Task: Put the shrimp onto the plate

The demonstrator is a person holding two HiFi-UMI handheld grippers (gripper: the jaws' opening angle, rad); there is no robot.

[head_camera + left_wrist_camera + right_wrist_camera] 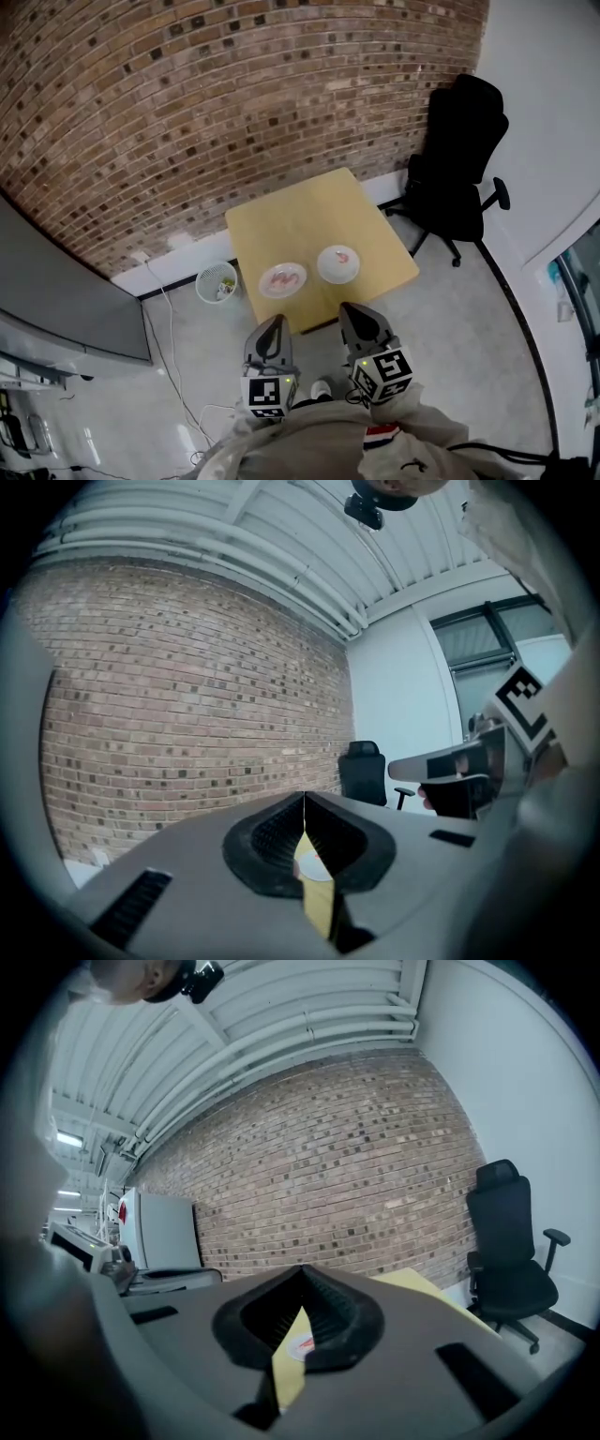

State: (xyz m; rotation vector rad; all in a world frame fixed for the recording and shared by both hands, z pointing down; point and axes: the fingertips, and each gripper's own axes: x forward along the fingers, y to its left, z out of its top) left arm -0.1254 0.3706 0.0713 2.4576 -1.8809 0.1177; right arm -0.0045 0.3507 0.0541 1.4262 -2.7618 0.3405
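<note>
No readable print anywhere, only square markers on the gripper cubes. Left gripper [277,323] and right gripper [349,311] are both closed tight and hold nothing, hanging near the table [300,216] edge. Pink shrimp [284,277] lie on the left plate [263,282]. The right plate [324,268] carries a pink bit too small to identify.

Table [309,220] as reference. On it, near front edge: left plate [264,283] holding shrimp pile [284,277]; right plate [330,276] just beside, holding single shrimp [344,256]. Bin [217,282] on floor left of table, chair [459,169] to its right, wall [187,94] behind. Left gripper [277,323] and right gripper [349,311] side by side in front of table.
</note>
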